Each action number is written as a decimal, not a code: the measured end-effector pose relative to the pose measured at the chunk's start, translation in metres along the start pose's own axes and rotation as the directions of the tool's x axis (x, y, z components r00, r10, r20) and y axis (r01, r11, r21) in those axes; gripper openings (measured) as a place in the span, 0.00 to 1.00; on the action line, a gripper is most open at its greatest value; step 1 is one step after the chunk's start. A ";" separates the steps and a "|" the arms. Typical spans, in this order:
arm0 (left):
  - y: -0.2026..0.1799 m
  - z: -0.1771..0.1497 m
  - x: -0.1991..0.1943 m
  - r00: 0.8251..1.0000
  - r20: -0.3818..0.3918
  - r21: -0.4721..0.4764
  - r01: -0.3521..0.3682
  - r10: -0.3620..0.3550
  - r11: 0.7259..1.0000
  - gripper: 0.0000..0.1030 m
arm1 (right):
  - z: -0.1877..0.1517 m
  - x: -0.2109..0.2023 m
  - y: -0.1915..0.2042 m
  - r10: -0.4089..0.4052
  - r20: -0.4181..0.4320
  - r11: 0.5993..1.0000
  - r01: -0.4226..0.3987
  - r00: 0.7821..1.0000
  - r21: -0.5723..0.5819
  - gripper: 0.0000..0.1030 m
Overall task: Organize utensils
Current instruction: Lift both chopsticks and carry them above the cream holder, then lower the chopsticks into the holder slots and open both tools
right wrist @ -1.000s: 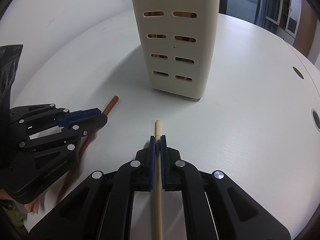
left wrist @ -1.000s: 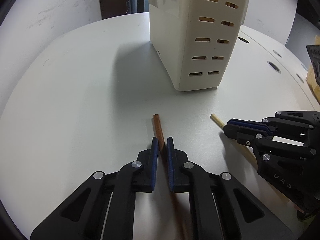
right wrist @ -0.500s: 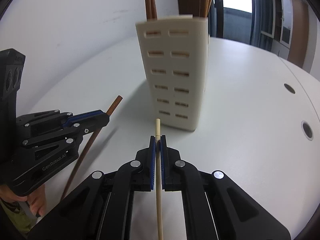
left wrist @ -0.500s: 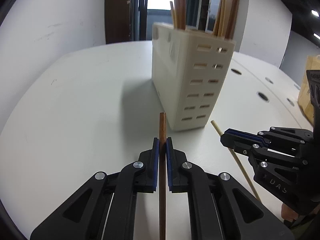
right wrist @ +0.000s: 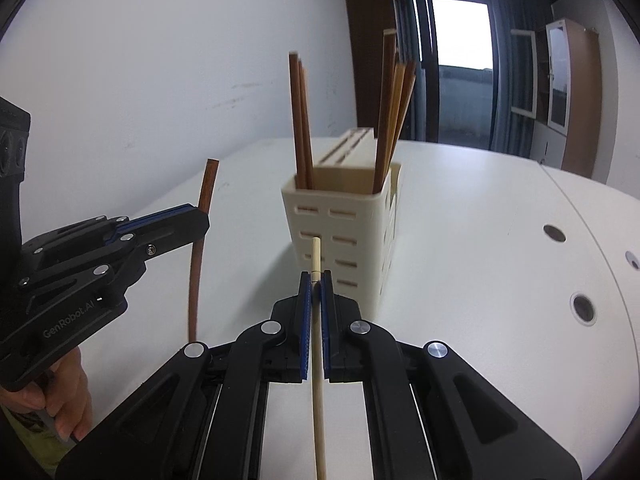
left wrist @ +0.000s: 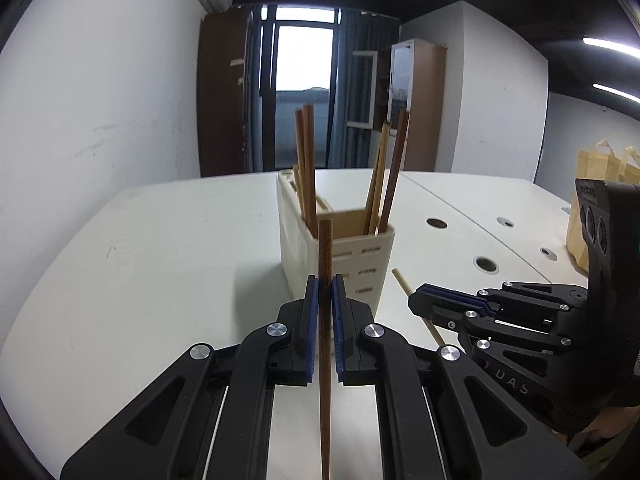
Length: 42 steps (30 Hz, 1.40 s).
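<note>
Left claw [left wrist: 325, 292] clamped on dark chopstick [left wrist: 325, 264], right claw [right wrist: 316, 286] on pale chopstick [right wrist: 316, 258]; tips up, probably for dropping into holder [right wrist: 344, 216].

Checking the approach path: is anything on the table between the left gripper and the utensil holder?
No. In the left wrist view only bare white table separates the left gripper from the utensil holder.

The left matte-black plastic hand-held gripper [left wrist: 324, 300] and its right twin [right wrist: 316, 292] have blue ribbed pads, silver pivot screws and white lettering, "GenRobot.AI" and "DAS"; an olive-green garment, perhaps a sleeve, shows faintly.
</note>
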State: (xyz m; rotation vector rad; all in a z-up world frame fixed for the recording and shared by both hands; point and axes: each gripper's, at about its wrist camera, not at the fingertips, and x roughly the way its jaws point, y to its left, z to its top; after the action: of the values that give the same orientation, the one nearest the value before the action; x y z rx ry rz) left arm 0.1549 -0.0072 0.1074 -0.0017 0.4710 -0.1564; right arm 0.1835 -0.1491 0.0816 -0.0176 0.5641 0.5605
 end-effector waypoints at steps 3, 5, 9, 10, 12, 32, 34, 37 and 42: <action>-0.006 0.010 0.001 1.000 0.019 -0.003 0.000 0.000 1.000 0.06 | 0.008 -0.007 -0.002 -0.003 0.029 1.000 0.003 1.000 0.000 0.05; -0.010 0.015 0.003 0.999 0.033 -0.003 0.001 -0.001 1.000 0.06 | 0.011 -0.011 -0.005 -0.009 0.049 1.000 0.009 0.999 -0.002 0.05; -0.011 0.029 -0.001 0.998 0.069 0.006 0.004 -0.004 1.000 0.06 | 0.019 -0.023 -0.003 -0.010 0.101 1.000 0.011 0.995 -0.011 0.05; -0.011 0.033 -0.004 0.997 0.080 0.009 0.004 -0.005 1.000 0.06 | 0.022 -0.025 -0.004 -0.009 0.115 1.000 0.011 0.993 -0.012 0.05; -0.012 0.043 -0.008 0.994 0.109 0.012 0.006 -0.007 1.000 0.06 | 0.031 -0.032 -0.005 -0.005 0.148 1.000 0.007 0.989 -0.012 0.05; -0.019 0.081 -0.018 0.945 0.327 0.005 0.018 -0.019 1.000 0.06 | 0.077 -0.038 -0.040 0.065 0.519 0.997 -0.082 0.852 0.010 0.05; -0.019 0.083 -0.022 0.934 0.356 -0.001 0.017 -0.015 1.000 0.06 | 0.080 -0.037 -0.043 0.068 0.549 0.996 -0.090 0.833 0.014 0.05; -0.020 0.086 -0.032 0.910 0.415 -0.011 0.013 -0.008 1.000 0.06 | 0.083 -0.035 -0.050 0.068 0.582 0.993 -0.109 0.811 0.035 0.05; -0.021 0.090 -0.051 0.855 0.518 -0.028 0.018 -0.001 0.999 0.06 | 0.086 -0.030 -0.054 0.065 0.632 0.991 -0.123 0.773 0.048 0.05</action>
State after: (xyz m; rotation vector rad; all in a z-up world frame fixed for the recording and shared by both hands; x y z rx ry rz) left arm 0.1472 -0.0236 0.2113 -0.0771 -0.0698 -0.1511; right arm 0.2328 -0.1954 0.1633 0.2780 -0.0754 0.5986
